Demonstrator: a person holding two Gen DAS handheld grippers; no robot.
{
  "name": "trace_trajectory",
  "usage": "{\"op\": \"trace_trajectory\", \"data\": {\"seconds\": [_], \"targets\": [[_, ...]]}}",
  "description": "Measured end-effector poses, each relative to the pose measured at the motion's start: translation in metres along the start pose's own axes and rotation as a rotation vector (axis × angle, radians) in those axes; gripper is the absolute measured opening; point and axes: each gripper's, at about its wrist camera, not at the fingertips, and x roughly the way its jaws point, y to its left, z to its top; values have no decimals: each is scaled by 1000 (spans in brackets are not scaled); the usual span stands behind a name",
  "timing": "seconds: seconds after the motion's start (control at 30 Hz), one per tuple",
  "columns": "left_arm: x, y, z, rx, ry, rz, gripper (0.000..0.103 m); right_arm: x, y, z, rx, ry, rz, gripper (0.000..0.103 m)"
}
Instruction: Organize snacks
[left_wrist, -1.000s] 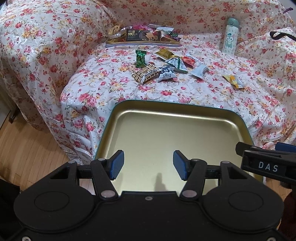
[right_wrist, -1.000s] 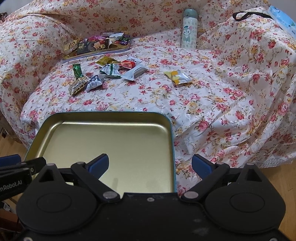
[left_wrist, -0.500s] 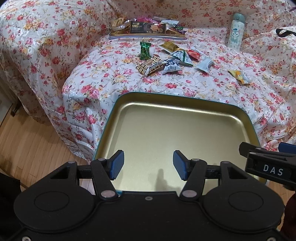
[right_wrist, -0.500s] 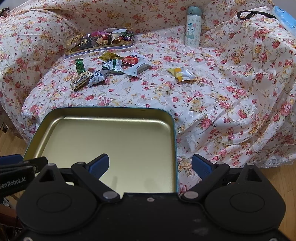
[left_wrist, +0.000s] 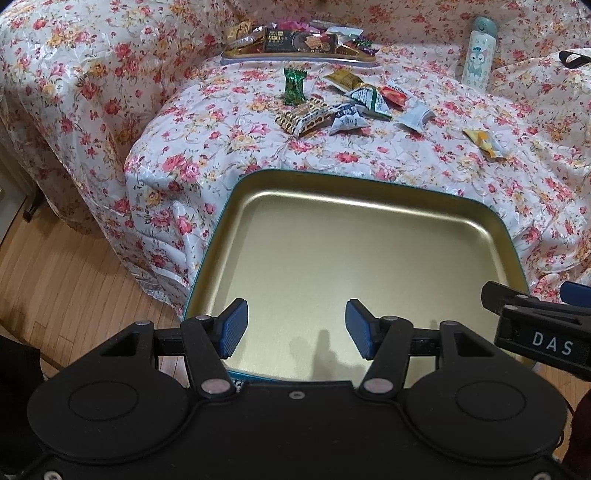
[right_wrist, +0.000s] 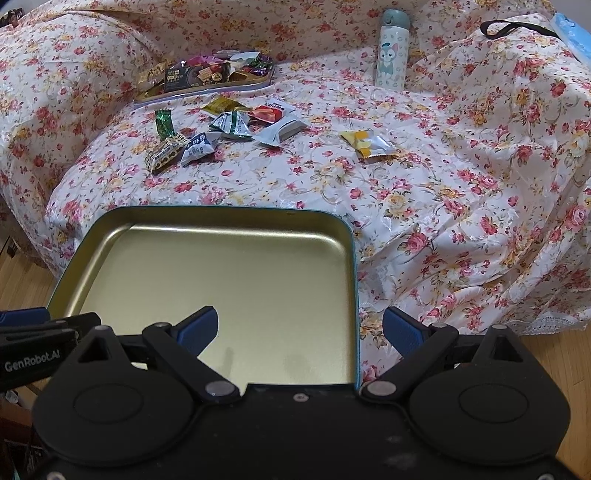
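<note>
left claw (left_wrist: 296, 328): released, nothing between its pads, hanging over the near end of the gold tray (left_wrist: 369, 206)
right claw (right_wrist: 300, 329): released, straddling the tray's right rim
loose snacks (left_wrist: 321, 114): straight ahead beyond the tray's far rim, on the floral sofa cover (left_wrist: 221, 140); left claw likely nearer
filled tray (left_wrist: 295, 57): farthest back

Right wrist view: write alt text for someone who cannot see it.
An empty gold tin tray sits at the edge of a flowered sofa cover, below the open right claw. Further back lie loose snack packets, a tray heaped with snacks and a bottle.
</note>
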Motion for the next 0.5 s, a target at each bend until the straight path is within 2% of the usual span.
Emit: {"op": "trace_trajectory", "data": {"seconds": [0.2, 0.5], "targets": [[4, 1, 0, -7, 21, -5, 62, 5, 0, 0, -2, 29, 10, 101], [9, 3, 9, -9, 18, -16, 62, 18, -6, 6, 5, 131, 59, 101]]}}
